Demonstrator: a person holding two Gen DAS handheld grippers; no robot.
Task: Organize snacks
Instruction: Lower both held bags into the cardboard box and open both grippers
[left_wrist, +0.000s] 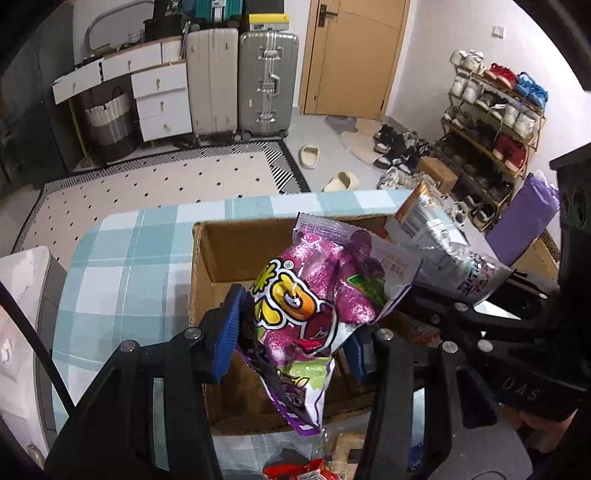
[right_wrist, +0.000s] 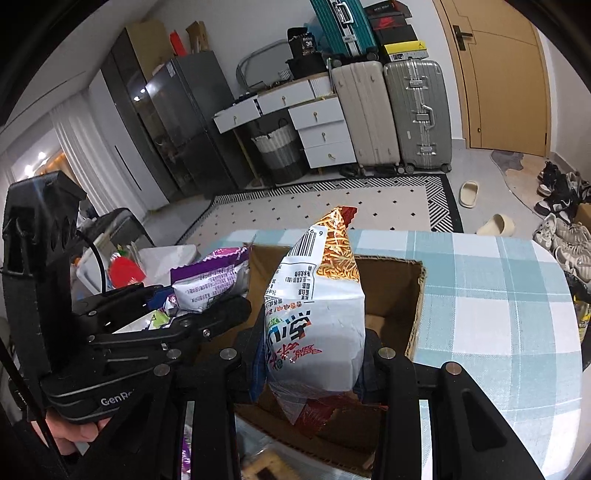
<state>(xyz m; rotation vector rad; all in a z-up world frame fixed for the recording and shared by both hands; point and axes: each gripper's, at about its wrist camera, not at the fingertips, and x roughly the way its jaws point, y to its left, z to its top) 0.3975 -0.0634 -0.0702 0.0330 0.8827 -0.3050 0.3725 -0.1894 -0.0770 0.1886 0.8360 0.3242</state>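
My left gripper (left_wrist: 291, 332) is shut on a purple snack bag (left_wrist: 317, 306) and holds it over an open cardboard box (left_wrist: 229, 251). My right gripper (right_wrist: 314, 354) is shut on a white and orange noodle-snack bag (right_wrist: 317, 314), held upright over the same box (right_wrist: 391, 288). The white bag also shows at the right of the left wrist view (left_wrist: 439, 236). The purple bag (right_wrist: 210, 280) and the left gripper (right_wrist: 192, 317) show at the left of the right wrist view. The box interior looks mostly bare.
The box stands on a table with a blue checked cloth (left_wrist: 122, 266). Red snack packets (left_wrist: 295, 470) lie at the near edge. A purple object (left_wrist: 521, 221) is at the right. Beyond lie a rug, suitcases (left_wrist: 240, 77), drawers and a shoe rack (left_wrist: 491, 122).
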